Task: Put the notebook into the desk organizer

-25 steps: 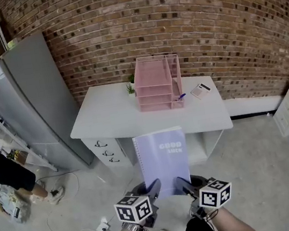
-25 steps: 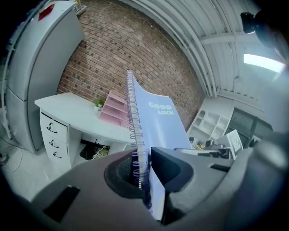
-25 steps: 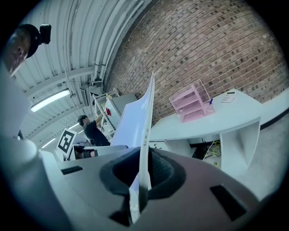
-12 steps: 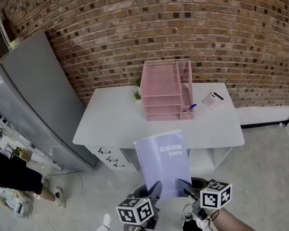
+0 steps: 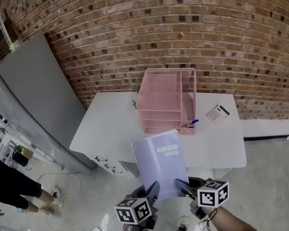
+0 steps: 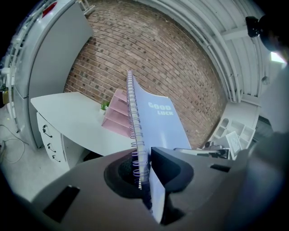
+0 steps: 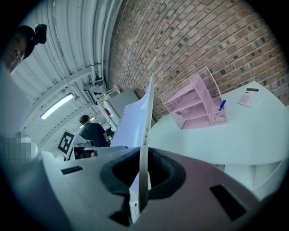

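Note:
A lilac spiral notebook (image 5: 159, 161) with "GOOD LUCK" on its cover hangs in the air in front of me, held by its near edge. My left gripper (image 5: 152, 189) is shut on its near left corner by the spiral (image 6: 135, 135). My right gripper (image 5: 181, 185) is shut on the near right corner; the cover edge (image 7: 145, 135) runs between its jaws. The pink mesh desk organizer (image 5: 167, 100) stands on the white desk (image 5: 114, 128), beyond the notebook and apart from it; it also shows as the organizer (image 7: 195, 103) in the right gripper view.
A calculator (image 5: 218, 113) and a blue pen (image 5: 191, 123) lie right of the organizer. A small plant (image 5: 134, 103) stands at its left. A grey refrigerator (image 5: 33, 97) stands left of the desk, with a person (image 5: 3, 183) at far left. A brick wall (image 5: 173, 20) is behind.
The desk and organizer have come nearer and shifted right in the head view. Both grippers still hold the notebook the same way. The person at left has shifted.

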